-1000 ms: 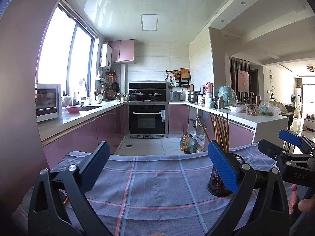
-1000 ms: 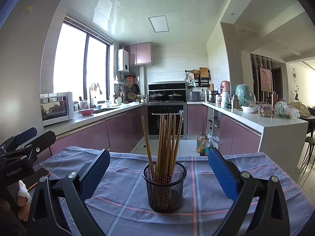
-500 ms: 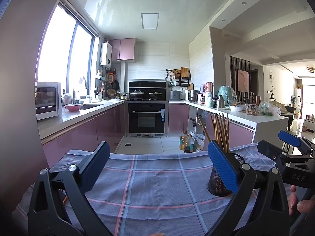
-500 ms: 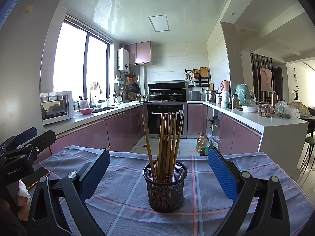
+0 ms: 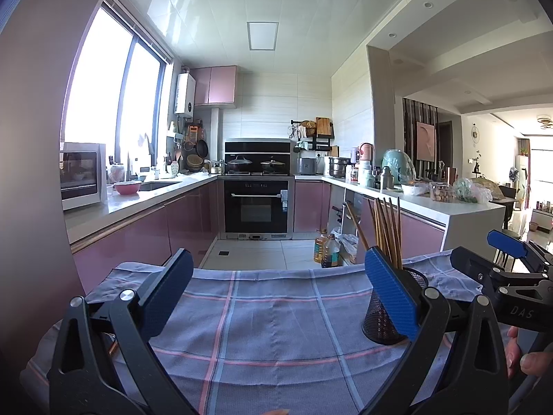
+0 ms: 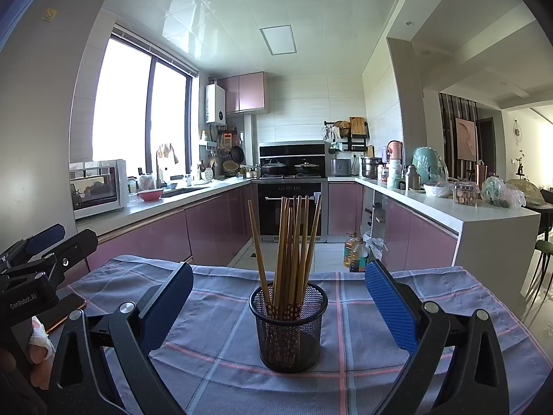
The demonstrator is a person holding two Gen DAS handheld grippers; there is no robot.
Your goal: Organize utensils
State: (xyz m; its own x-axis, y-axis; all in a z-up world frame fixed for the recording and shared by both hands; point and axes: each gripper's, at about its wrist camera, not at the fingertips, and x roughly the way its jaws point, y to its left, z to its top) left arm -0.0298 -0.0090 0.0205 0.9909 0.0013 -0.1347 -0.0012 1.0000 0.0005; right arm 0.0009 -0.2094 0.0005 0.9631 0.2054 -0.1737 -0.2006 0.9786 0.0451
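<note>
A black wire-mesh cylindrical holder (image 6: pixel 288 326) stands upright on the desk (image 6: pixel 214 325), which is covered by a blue-grey checked cloth with pink stripes (image 5: pixel 269 325). It sits well in from the far edge, towards the desk's right side in the left wrist view. A bundle of brown wooden chopsticks (image 6: pixel 292 245) stands in it, fanned slightly outward at the tips. The right tool (image 6: pixel 278 306) is released, its blue-padded fingers (image 6: pixel 389 306) spread wide on either side of the holder without touching it. The left tool (image 5: pixel 276 297) is also released and holds nothing, hovering over bare cloth to the left of the holder. An orange-edged phone (image 6: pixel 65 314) lies near the desk's left edge.
</note>
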